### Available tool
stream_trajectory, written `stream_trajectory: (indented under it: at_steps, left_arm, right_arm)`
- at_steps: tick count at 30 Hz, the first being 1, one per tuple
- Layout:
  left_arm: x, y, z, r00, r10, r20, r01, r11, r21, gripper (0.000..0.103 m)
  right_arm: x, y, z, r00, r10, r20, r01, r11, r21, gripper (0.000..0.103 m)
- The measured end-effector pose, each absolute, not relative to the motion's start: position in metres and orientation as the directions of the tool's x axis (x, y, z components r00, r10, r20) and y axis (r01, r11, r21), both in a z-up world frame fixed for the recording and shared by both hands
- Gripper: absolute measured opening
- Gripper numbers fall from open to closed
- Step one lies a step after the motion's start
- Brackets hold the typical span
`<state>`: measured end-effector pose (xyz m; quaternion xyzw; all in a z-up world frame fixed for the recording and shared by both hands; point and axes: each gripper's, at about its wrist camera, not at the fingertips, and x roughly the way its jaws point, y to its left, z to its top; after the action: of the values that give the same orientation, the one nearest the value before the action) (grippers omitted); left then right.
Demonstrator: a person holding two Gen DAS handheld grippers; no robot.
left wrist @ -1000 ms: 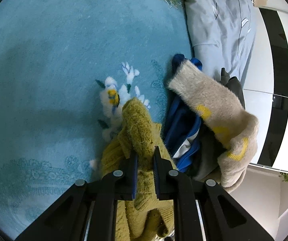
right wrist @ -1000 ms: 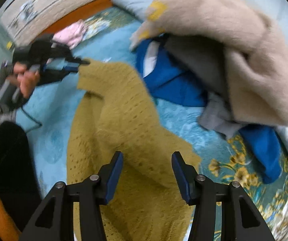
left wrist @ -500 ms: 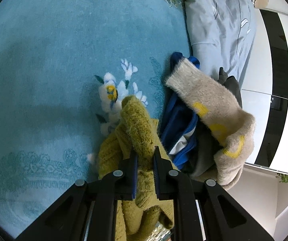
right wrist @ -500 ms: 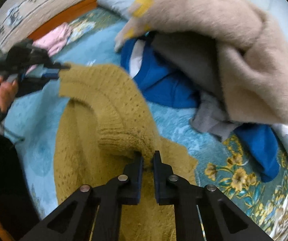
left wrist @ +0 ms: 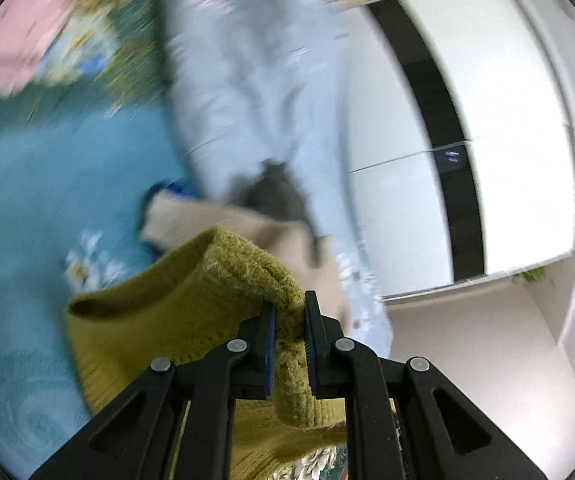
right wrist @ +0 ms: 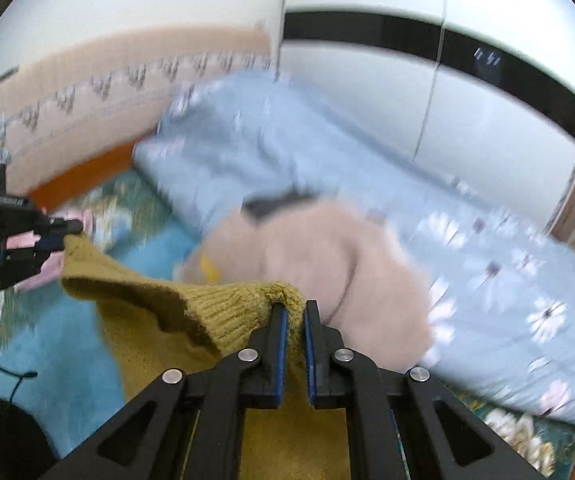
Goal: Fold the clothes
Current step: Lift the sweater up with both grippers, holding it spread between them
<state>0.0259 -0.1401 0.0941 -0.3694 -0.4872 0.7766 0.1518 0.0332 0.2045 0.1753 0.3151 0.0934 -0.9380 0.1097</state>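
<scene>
An olive-green knit sweater point(left wrist: 191, 304) hangs lifted between both grippers over the teal bed cover point(left wrist: 47, 184). My left gripper point(left wrist: 289, 310) is shut on one edge of the sweater. My right gripper point(right wrist: 293, 314) is shut on another ribbed edge of the sweater point(right wrist: 223, 312). In the right wrist view the left gripper point(right wrist: 59, 236) shows at the far left, pinching the sweater's other corner. Both views are blurred.
A beige fuzzy garment point(right wrist: 327, 264) lies on a pile with grey point(left wrist: 275, 192) and blue point(left wrist: 167, 192) clothes. A light-blue flowered quilt point(right wrist: 487, 264) lies behind. A pink garment point(left wrist: 19, 40) lies far back. White wardrobe doors point(right wrist: 467, 120) stand beyond the bed.
Both grippers have risen sharply with the sweater, which now hangs stretched between them above the bed. The views swung up toward the quilt and wardrobe. The right gripper closed on the sweater a second ago.
</scene>
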Motion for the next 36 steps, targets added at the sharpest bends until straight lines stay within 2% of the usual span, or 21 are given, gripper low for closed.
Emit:
stream_trajectory:
  at_steps: [5, 11, 19, 27, 31, 34, 36]
  left_arm:
    - [0.057, -0.137, 0.169, -0.717, 0.615, -0.329, -0.016, -0.486, -0.874, 0.012]
    - [0.114, -0.137, 0.234, -0.739, 0.633, -0.229, -0.156, -0.491, -0.857, 0.012]
    - [0.188, -0.117, 0.262, -0.713, 0.666, -0.219, -0.205, -0.496, -0.844, 0.012]
    - [0.246, -0.105, 0.286, -0.693, 0.704, -0.154, -0.230, -0.419, -0.879, 0.012]
    - [0.245, -0.115, 0.285, -0.711, 0.686, -0.153, -0.199, -0.406, -0.892, 0.012]
    - [0.230, -0.127, 0.264, -0.728, 0.655, -0.204, -0.118, -0.412, -0.904, 0.012]
    - [0.215, -0.137, 0.239, -0.728, 0.633, -0.264, -0.035, -0.419, -0.907, 0.012]
  right_arm:
    - [0.070, 0.206, 0.250, -0.878, -0.130, -0.460, 0.208, -0.970, -0.125, 0.008]
    - [0.126, 0.208, 0.312, -0.944, -0.112, -0.310, 0.162, -0.977, -0.140, 0.008]
    - [0.185, 0.226, 0.336, -0.966, -0.067, -0.249, 0.103, -0.986, -0.133, 0.008]
    - [0.211, 0.232, 0.377, -0.985, -0.052, -0.165, 0.083, -0.980, -0.182, 0.008]
    - [0.189, 0.209, 0.390, -0.981, -0.091, -0.174, 0.134, -0.958, -0.255, 0.008]
    - [0.153, 0.185, 0.378, -0.959, -0.131, -0.250, 0.206, -0.931, -0.301, 0.008]
    - [0.120, 0.163, 0.348, -0.928, -0.146, -0.344, 0.265, -0.906, -0.330, 0.008]
